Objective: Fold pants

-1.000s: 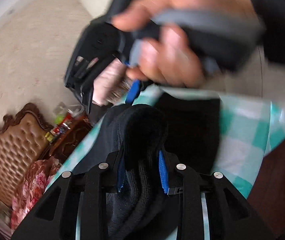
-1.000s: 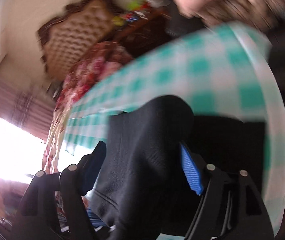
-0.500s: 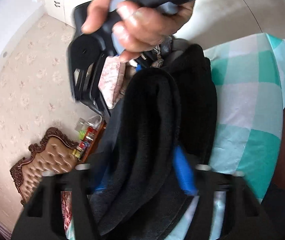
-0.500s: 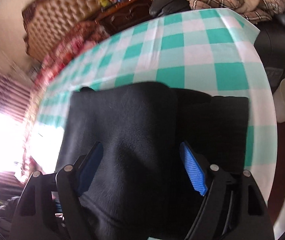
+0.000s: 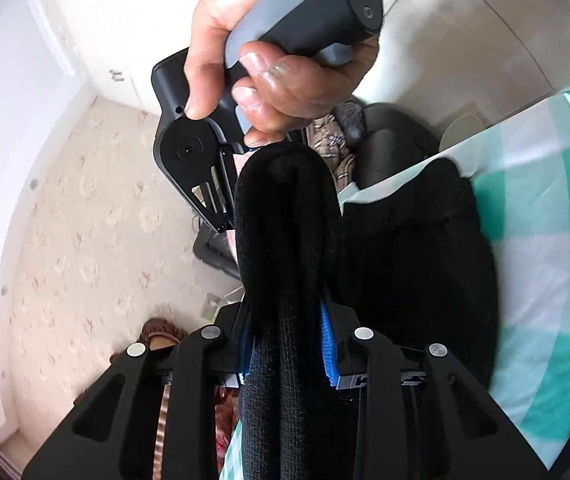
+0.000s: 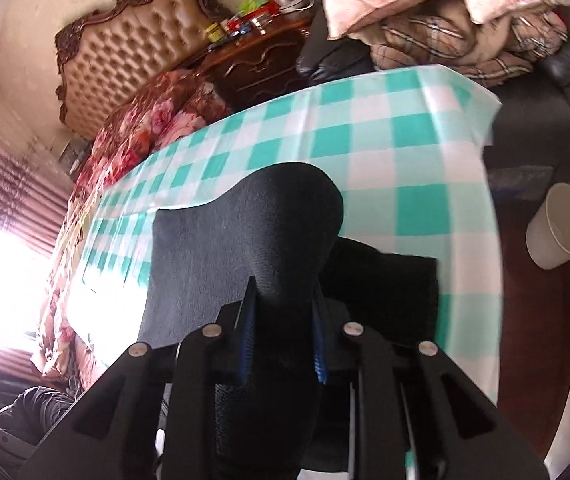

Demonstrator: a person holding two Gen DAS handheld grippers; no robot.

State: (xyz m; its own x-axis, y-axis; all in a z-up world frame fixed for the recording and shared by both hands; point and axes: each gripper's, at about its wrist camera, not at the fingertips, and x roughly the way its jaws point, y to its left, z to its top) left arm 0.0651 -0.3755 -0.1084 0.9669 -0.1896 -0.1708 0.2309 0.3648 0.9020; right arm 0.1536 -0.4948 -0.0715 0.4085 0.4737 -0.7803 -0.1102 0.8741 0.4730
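The black pants [image 5: 413, 264] lie partly on a table covered by a green and white checked cloth [image 5: 541, 248]. My left gripper [image 5: 287, 344] is shut on a bunched fold of the pants and holds it up above the table. My right gripper [image 6: 281, 344] is shut on another fold of the pants [image 6: 285, 216], lifted above the cloth [image 6: 405, 128]. The right gripper, held in a hand, shows in the left wrist view [image 5: 205, 168], just beyond the lifted fabric. A flat part of the pants [image 6: 389, 288] rests on the table below.
A tufted brown headboard [image 6: 133, 56] and a floral bedspread [image 6: 153, 120] are beyond the table. A dark wooden nightstand [image 6: 261, 56] holds small items. A black sofa [image 6: 541, 96] carries pillows and blankets. A white bin [image 6: 561, 224] stands on the floor at right.
Both grippers have risen with the pants and tilted. The right gripper's jaws have closed in on the fabric. The left view now looks more at the wall and ceiling.
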